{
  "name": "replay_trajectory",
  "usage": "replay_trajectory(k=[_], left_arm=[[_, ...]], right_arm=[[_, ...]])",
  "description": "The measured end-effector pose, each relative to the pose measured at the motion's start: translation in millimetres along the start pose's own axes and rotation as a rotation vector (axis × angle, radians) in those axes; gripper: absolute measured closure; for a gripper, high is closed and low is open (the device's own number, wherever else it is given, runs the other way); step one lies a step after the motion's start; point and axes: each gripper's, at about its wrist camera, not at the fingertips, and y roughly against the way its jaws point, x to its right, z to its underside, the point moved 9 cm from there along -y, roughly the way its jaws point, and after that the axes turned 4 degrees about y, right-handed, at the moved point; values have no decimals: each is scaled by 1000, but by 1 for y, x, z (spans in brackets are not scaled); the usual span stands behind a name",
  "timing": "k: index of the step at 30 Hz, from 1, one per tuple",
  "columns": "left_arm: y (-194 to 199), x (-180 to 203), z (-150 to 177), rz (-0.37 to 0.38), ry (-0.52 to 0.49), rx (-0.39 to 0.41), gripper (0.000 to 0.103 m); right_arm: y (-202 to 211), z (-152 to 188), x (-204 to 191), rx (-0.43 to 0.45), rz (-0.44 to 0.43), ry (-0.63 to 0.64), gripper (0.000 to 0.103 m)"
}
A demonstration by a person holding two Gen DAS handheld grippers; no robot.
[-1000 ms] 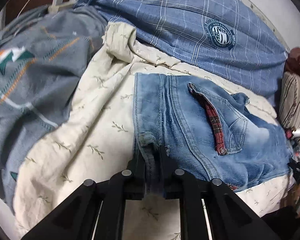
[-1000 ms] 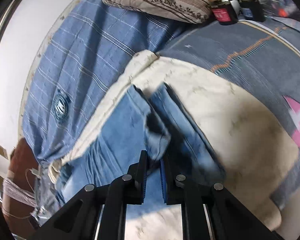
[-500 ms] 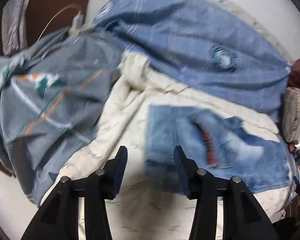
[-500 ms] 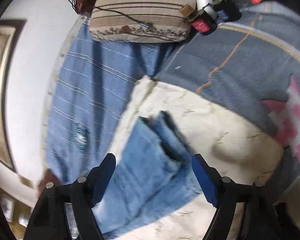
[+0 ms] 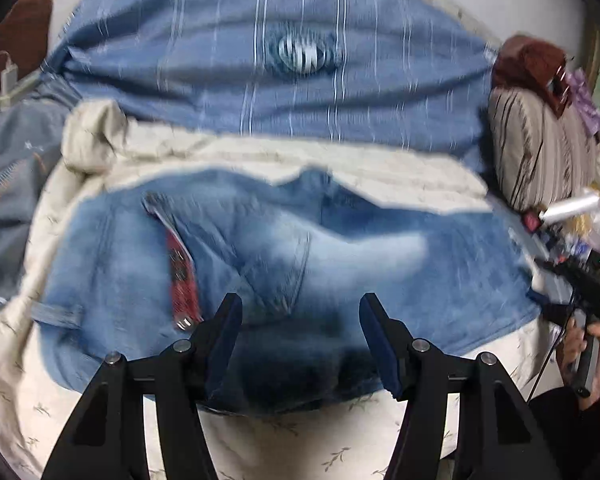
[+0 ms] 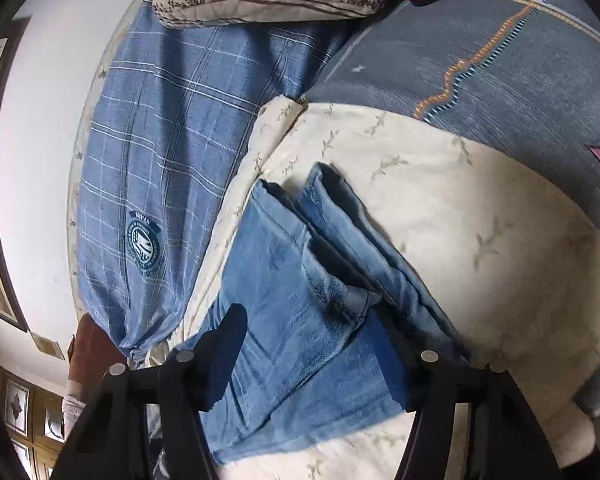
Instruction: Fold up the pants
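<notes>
Folded light-blue jeans lie flat on a cream leaf-print sheet, with a red-lined pocket at their left. My left gripper hovers over their near edge. Its jaws are opening and not touching the denim. In the right wrist view the stacked leg ends lie across the sheet. The right gripper stands over the denim with its jaws closing. Cloth lies below the gap, and the pads do not press on it.
A blue checked blanket lies behind the jeans and a grey patterned one beside them. At the bed's end are a striped pillow and small clutter. A person's hand holds a gripper handle at the right edge.
Both grippers have let go of the jeans and opened. The left one has swung right along the jeans' near edge. The right one has drawn back a little from the leg ends.
</notes>
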Motion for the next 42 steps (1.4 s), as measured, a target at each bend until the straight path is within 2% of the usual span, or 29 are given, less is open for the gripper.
replay_trajectory(k=[1,3,5,9,13,16,17,18,19,20,23,25,26,28,33,35,38,42], left_arm=[[-8,-2,6,-24,0,-46,41],[-19,-5,15,-42,-3,-117,41],[-19,-5,18,-52,-16,-128,41],[-20,-6,24,-94,-59,-163,41],[-21,-3,27,-126,-85,-175,41],[-22,-3,26,-133,-85,-177,41],[-22,-4,26,-131,-83,-178,41],[-21,-4,26,-129,-81,-178,41],[-21,-4,26,-126,-79,-178,41],[-21,-5,26,-125,-77,-178,41],[-21,-5,25,-126,-75,-183,41],[-22,-5,25,-135,-78,-185,41],[-22,-4,25,-138,-79,-185,41],[-22,-4,25,-142,-80,-186,41],[-20,-6,26,-137,-71,-187,41],[-20,-6,26,-137,-72,-185,41],[-22,-4,29,-145,-98,-182,41],[-25,-2,31,-156,-132,-184,40]], right_arm=[[-2,-1,0,0,6,1,48],[-7,-3,3,2,25,-4,71],[-3,-6,2,35,7,-21,80],[13,-11,-16,105,-38,49,81],[8,-6,-12,60,-28,35,80],[0,-2,4,13,13,-41,72],[-2,-1,5,0,2,-60,65],[-3,0,3,-3,-11,-64,50],[-3,-1,0,7,-12,-53,45],[-3,-2,-3,17,-1,-32,41],[-11,-1,-10,28,48,39,41],[-13,-3,-12,43,90,71,60],[-16,-2,-13,37,82,75,85],[-14,-1,-17,50,78,78,87],[27,2,-55,204,159,343,89],[42,9,-59,231,180,394,89],[50,18,-43,199,238,401,89],[34,27,-5,65,310,313,88]])
